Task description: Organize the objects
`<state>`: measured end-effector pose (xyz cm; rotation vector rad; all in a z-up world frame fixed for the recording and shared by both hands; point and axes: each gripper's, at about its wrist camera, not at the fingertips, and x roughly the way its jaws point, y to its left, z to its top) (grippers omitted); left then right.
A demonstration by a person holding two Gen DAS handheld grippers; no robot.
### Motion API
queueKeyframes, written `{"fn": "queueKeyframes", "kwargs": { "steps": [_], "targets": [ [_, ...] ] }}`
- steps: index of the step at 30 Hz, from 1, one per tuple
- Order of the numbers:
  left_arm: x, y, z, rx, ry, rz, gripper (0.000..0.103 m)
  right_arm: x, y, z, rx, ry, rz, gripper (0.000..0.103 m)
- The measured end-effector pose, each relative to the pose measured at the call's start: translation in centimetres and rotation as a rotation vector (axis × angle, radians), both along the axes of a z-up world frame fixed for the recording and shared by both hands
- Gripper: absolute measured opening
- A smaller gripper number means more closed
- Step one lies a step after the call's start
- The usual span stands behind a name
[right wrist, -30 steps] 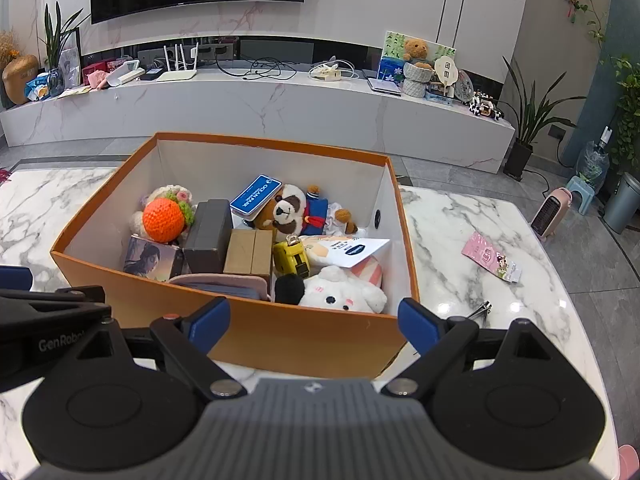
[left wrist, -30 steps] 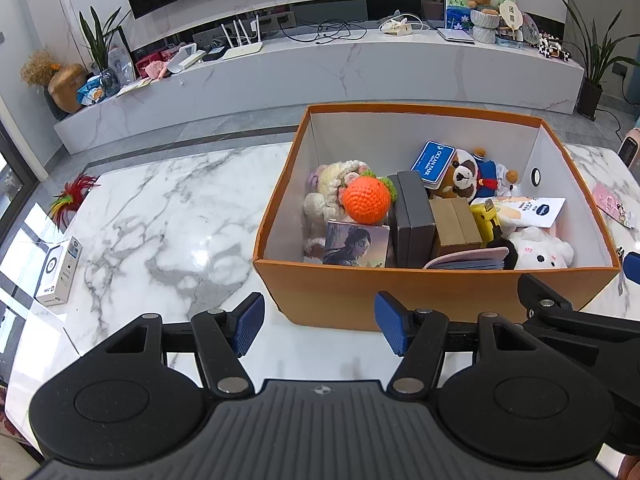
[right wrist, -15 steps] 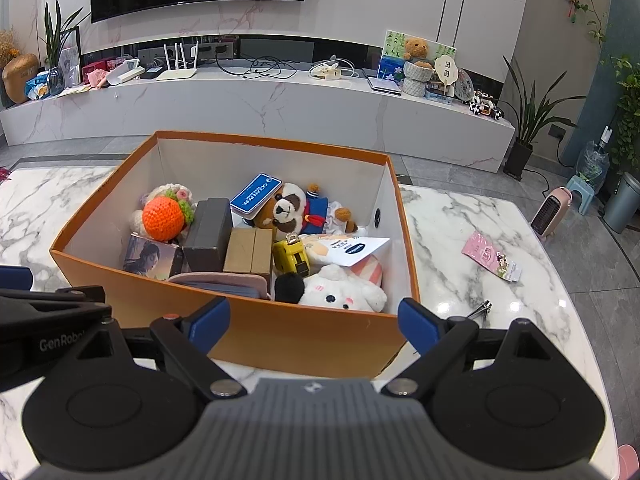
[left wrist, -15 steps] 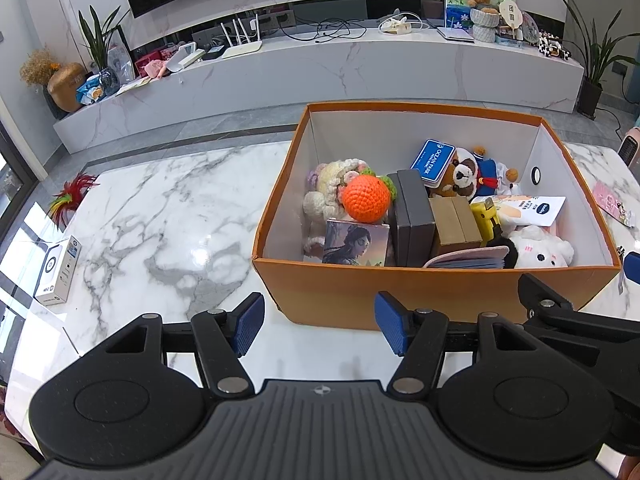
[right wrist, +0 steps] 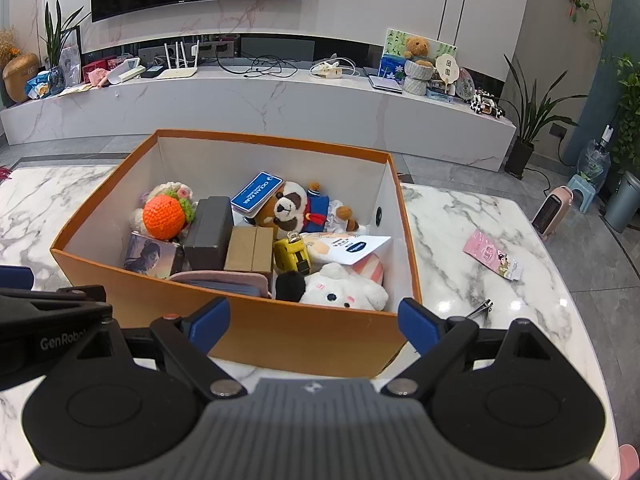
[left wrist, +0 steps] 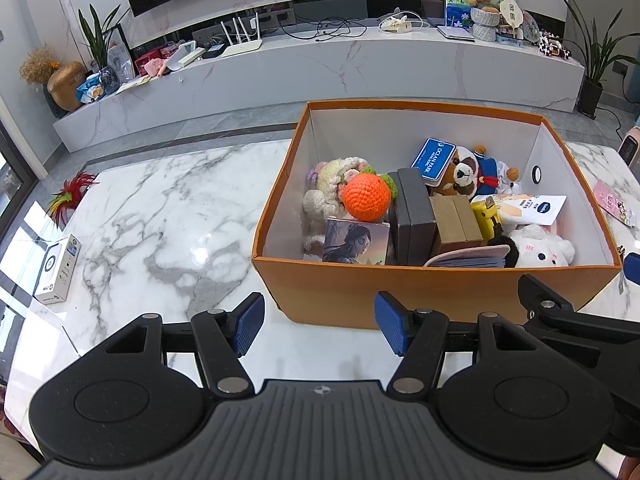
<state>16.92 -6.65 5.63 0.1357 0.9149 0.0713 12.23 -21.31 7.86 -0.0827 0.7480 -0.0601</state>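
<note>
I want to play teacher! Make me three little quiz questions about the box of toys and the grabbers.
1. True or false: the orange ball lies inside the orange box.
2. Which thing lies on the table outside the box? A) nail clipper B) white bunny C) yellow toy car
3. Fill in: the left hand-held gripper and the right hand-held gripper are both ____ and hold nothing.

Key: 1 true; 2 A; 3 open
</note>
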Motion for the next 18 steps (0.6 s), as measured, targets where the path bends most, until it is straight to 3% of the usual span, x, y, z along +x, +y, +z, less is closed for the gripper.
{"fn": "queueKeyframes", "kwargs": {
  "steps": [18],
  "targets": [
    [-0.01, -0.05, -0.05, 0.002, 0.001, -0.001, 0.071, -0.02, 0.01, -0.03, -0.002, 0.003, 0.001, 0.091]
  ]
}}
